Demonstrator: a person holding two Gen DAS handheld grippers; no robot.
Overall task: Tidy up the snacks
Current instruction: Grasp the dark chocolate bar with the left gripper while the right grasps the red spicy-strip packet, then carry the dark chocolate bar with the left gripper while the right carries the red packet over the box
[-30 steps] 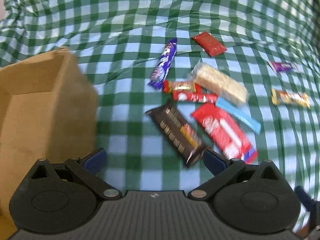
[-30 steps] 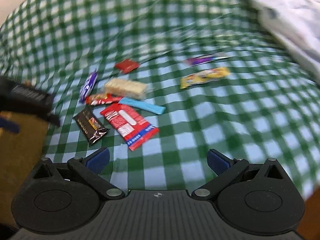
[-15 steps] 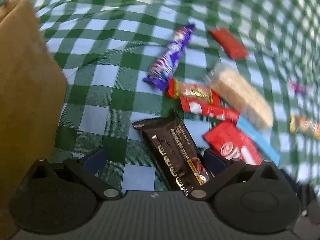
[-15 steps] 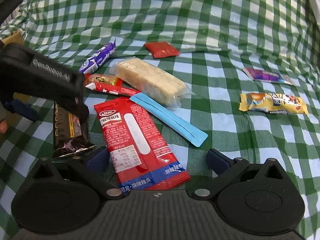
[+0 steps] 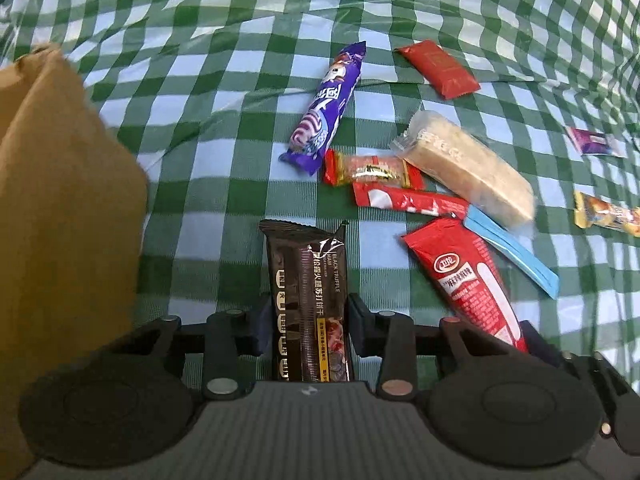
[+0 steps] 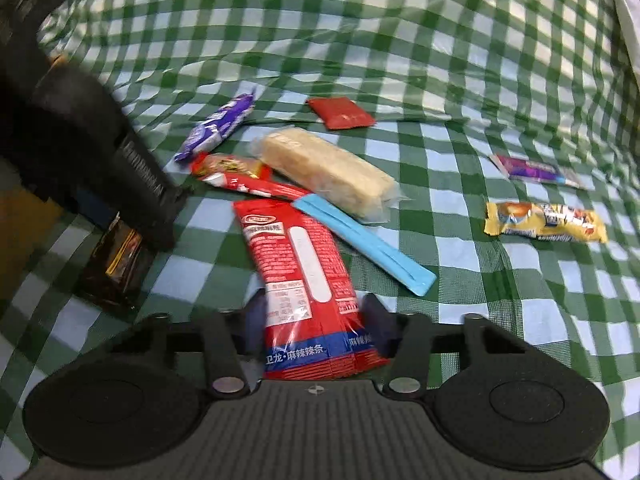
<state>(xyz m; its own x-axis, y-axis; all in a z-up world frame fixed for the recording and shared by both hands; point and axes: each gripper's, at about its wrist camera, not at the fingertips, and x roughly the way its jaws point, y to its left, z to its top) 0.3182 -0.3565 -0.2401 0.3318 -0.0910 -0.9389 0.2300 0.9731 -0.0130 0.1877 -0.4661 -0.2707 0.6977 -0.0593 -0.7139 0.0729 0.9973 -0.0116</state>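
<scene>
Left gripper (image 5: 308, 312) closing, jaws against both sides of black snack bar (image 5: 308, 292) on checked tablecloth (image 5: 240, 128), beside brown paper bag (image 5: 60, 200). Right gripper (image 6: 310, 316) closing, jaws flanking red snack packet (image 6: 300, 264); contact unclear. Remaining snacks mid-cloth.

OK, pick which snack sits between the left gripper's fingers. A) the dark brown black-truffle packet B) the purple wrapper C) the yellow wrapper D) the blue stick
A: in the left wrist view the dark brown packet stands lengthwise between the closing jaws of the left gripper, while the purple, yellow and blue snacks lie farther off on the checked cloth.
</scene>
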